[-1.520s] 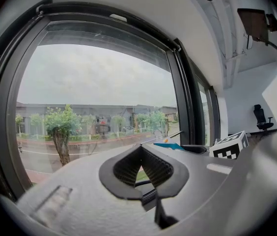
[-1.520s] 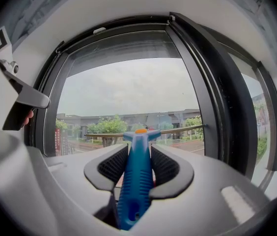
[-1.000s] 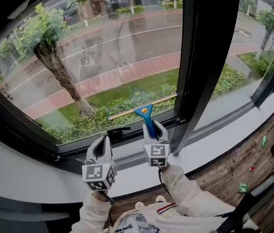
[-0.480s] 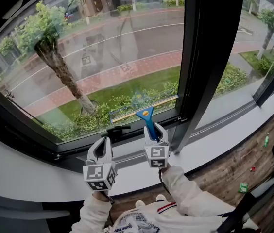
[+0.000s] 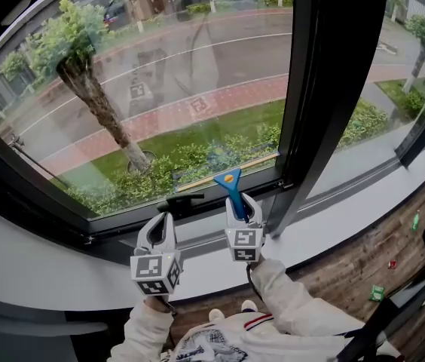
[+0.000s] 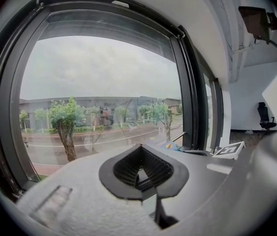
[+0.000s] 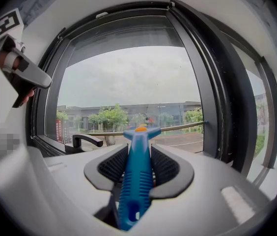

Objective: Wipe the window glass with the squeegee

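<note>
The squeegee (image 5: 232,189) has a blue handle and a long thin blade (image 5: 220,173) that lies low on the window glass (image 5: 160,81), just above the bottom frame. My right gripper (image 5: 242,204) is shut on the blue handle (image 7: 137,173), with the blade (image 7: 178,127) running across ahead of it. My left gripper (image 5: 157,236) is held beside it to the left, below the sill. Its jaws are shut with nothing between them (image 6: 140,169). The squeegee's head (image 6: 170,146) shows in the left gripper view, just right of the jaws.
A black window handle (image 5: 186,200) sits on the bottom frame left of the squeegee. A wide dark mullion (image 5: 325,89) stands immediately right of the blade. Below runs the white sill (image 5: 333,221), then a wooden floor (image 5: 393,240) with small scattered items.
The squeegee blade has slid slightly lower on the glass, toward the bottom frame. The left gripper has stayed where it was.
</note>
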Motion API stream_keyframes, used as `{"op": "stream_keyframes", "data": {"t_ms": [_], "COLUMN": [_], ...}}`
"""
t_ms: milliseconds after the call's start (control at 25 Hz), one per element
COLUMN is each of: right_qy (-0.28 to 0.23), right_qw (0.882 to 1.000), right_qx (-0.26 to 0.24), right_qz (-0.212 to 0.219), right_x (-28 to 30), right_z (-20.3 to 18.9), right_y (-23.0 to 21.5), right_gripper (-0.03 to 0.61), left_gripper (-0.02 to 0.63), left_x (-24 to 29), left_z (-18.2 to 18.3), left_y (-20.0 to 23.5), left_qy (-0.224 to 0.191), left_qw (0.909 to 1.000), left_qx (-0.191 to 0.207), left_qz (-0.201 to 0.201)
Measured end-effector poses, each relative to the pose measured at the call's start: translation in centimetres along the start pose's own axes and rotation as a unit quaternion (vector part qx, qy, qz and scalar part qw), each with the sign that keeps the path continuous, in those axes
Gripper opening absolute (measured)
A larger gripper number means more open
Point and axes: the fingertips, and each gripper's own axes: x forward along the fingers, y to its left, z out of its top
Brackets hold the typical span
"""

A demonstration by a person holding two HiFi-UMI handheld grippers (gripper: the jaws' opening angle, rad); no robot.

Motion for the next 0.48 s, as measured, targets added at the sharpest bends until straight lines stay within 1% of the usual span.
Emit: {"op": "stream_keyframes", "data": {"t_ms": [480], "right_qy": [0.023], "right_qw": [1.0], "right_qx": [0.0], "right_qz": [-0.001], "right_x": [0.4], "right_z": [-2.3], "right_y": [-0.2], "right_gripper": [0.146], "left_gripper": [0.002], "left_x": [0.3], "left_z": [-0.5], "left_y": [0.1], "left_qy": [0.007], "left_qw": [1.0], "left_qx": [-0.002], "left_qz": [0.005]}}
